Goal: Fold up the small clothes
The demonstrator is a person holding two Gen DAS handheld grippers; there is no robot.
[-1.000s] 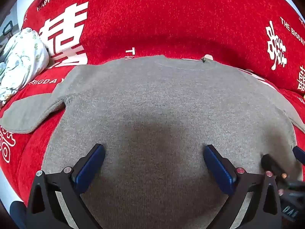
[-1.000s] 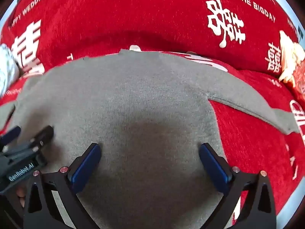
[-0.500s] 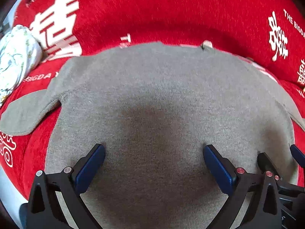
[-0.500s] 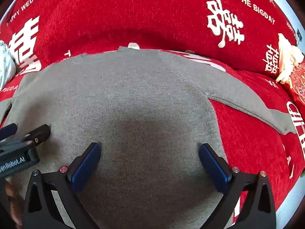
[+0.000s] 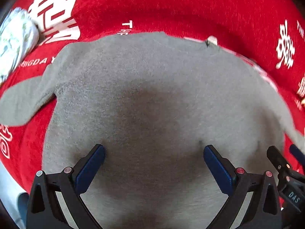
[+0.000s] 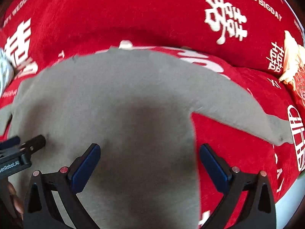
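Grey sweater [image 5: 152,99] lay spread flat on the red printed cover [image 5: 171,5], sleeves out sideways. Left gripper [image 5: 154,164] and right gripper [image 6: 149,162] hung over its lower half, both gaping wide, clutching nothing. Floral bundle [image 5: 15,38] sat off left.

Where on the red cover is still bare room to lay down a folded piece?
Bare red cover lies right of the grey sweater, between its body and right sleeve. A smaller patch sits under the left sleeve. Crowded: the floral cloth at far left, the cream item at far right. Both grippers, left and right, are open over the sweater.
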